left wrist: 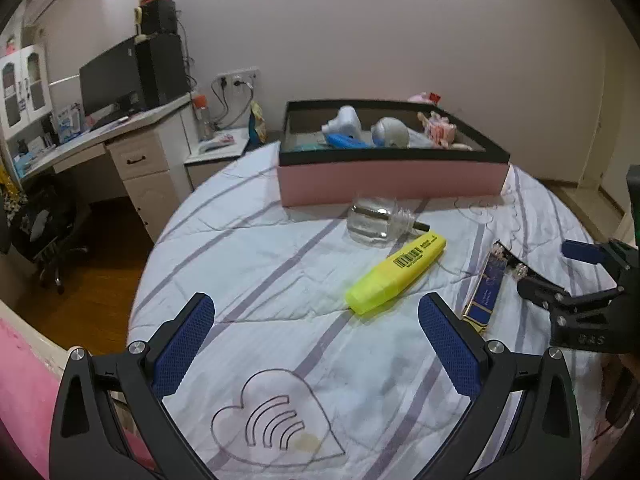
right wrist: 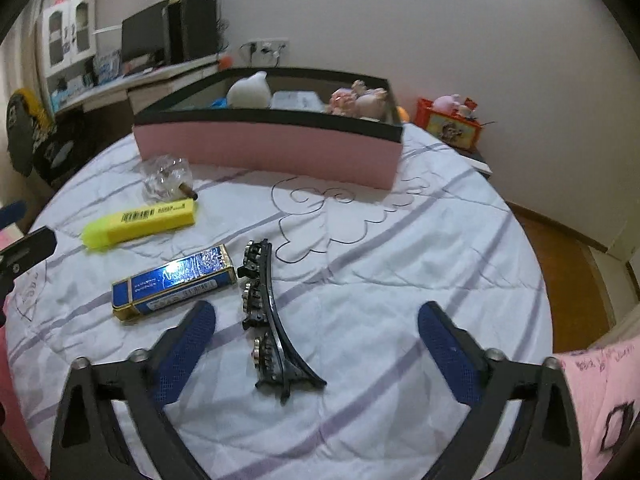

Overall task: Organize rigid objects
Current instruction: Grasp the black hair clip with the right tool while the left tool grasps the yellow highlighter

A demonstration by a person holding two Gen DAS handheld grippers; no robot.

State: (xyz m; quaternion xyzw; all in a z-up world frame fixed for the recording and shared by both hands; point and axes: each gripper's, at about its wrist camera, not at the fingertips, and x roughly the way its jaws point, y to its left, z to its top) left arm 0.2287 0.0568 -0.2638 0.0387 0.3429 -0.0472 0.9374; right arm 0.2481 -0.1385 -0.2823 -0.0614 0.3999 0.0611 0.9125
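On the striped bedsheet lie a yellow highlighter (left wrist: 397, 276) (right wrist: 140, 222), a clear glass bottle (left wrist: 374, 222) (right wrist: 166, 180), a blue and gold flat box (right wrist: 174, 282) (left wrist: 486, 288) and a black jewelled hair clip (right wrist: 266, 316) (left wrist: 516, 266). A pink box with a black rim (left wrist: 392, 182) (right wrist: 272, 152) at the back holds several small items. My left gripper (left wrist: 316, 316) is open above bare sheet, the highlighter just beyond its right finger. My right gripper (right wrist: 316, 320) is open, with the hair clip lying between its fingers, untouched.
A desk (left wrist: 120, 132) with a monitor and drawers stands to the left, an office chair (left wrist: 44, 224) beside it. Wooden floor (right wrist: 560, 256) lies off the bed's right edge. A red toy box (right wrist: 450, 126) sits by the wall. Pink bedding (right wrist: 600, 392) lies near right.
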